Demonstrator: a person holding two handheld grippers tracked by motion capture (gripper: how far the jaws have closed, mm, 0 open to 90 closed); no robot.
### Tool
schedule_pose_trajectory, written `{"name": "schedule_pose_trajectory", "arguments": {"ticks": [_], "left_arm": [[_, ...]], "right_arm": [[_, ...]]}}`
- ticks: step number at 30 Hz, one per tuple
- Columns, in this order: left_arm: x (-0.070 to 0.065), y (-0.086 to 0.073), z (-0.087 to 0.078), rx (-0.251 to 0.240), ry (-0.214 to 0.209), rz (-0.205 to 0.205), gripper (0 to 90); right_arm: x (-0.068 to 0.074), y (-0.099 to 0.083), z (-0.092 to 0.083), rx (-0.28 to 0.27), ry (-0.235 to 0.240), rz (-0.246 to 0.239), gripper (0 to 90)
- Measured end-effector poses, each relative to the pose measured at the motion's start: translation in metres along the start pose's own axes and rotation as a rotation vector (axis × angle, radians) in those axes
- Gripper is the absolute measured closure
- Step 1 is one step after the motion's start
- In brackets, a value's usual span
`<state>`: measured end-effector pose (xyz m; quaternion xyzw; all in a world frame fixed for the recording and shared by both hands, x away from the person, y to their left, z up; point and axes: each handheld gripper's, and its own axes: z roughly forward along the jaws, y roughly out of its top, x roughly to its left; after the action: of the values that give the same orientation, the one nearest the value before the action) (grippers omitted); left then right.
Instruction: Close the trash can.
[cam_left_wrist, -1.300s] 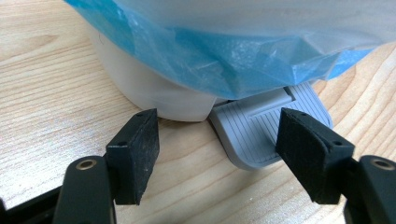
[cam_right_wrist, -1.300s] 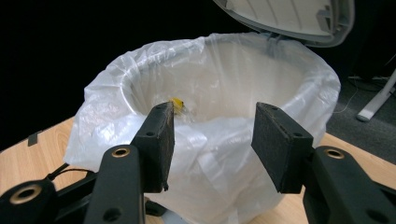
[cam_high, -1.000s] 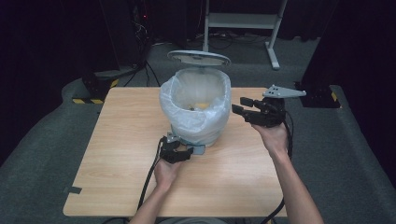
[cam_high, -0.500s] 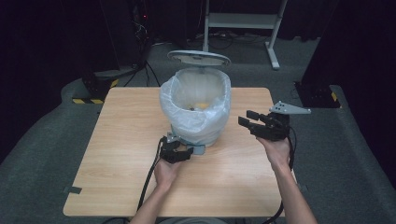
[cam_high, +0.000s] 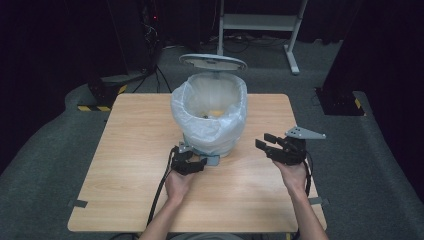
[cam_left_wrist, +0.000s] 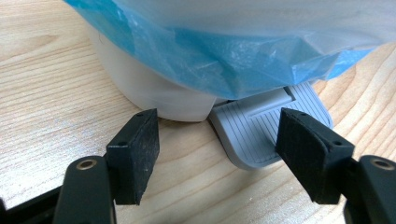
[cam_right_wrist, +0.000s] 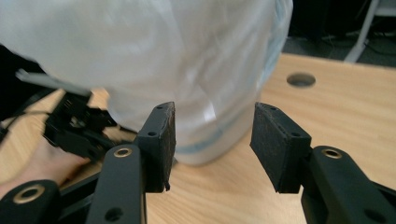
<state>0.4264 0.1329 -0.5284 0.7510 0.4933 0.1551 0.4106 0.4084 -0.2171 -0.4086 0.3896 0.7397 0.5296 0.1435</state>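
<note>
On the table, toward its far middle: a white pedal bin, upright, lined with a thin bluish bag folded out over the rim and hanging down the wall. Lid raised behind the rim, tipped back. Something small and yellow down inside the bag, too blurred to name.

At the bin's near foot: the grey ribbed pedal, sticking out toward the person, close above the wood.

Left gripper held low at the bin's base in the left hand, cable trailing back along the table. In the left gripper view, jaws apart with a clear gap and bare wood between the pads; nothing clamped. Right-side jaw in front of the pedal's edge, left-side jaw in front of the bin's white base; impossible to tell whether either touches.

Right gripper held in the right hand to the right of the bin, clear of it, above the table, grey plate on top, pointing toward the bin's side. Jaws about half apart, empty; in the right gripper view the bagged wall blurred beyond the gap, not between the pads.
</note>
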Motion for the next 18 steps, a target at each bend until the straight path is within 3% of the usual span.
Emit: {"name": "schedule_pose_trajectory", "arguments": {"ticks": [9,18], "left_arm": [[0.000,0.000,-0.001,-0.004,0.005,0.009,30.2],[0.002,0.000,0.000,0.001,-0.011,-0.007,29.6]], "right_arm": [[-0.015,-0.047,0.013,0.050,-0.074,0.056,48.4],[-0.023,-0.085,0.034,0.130,-0.140,0.080,47.3]]}}
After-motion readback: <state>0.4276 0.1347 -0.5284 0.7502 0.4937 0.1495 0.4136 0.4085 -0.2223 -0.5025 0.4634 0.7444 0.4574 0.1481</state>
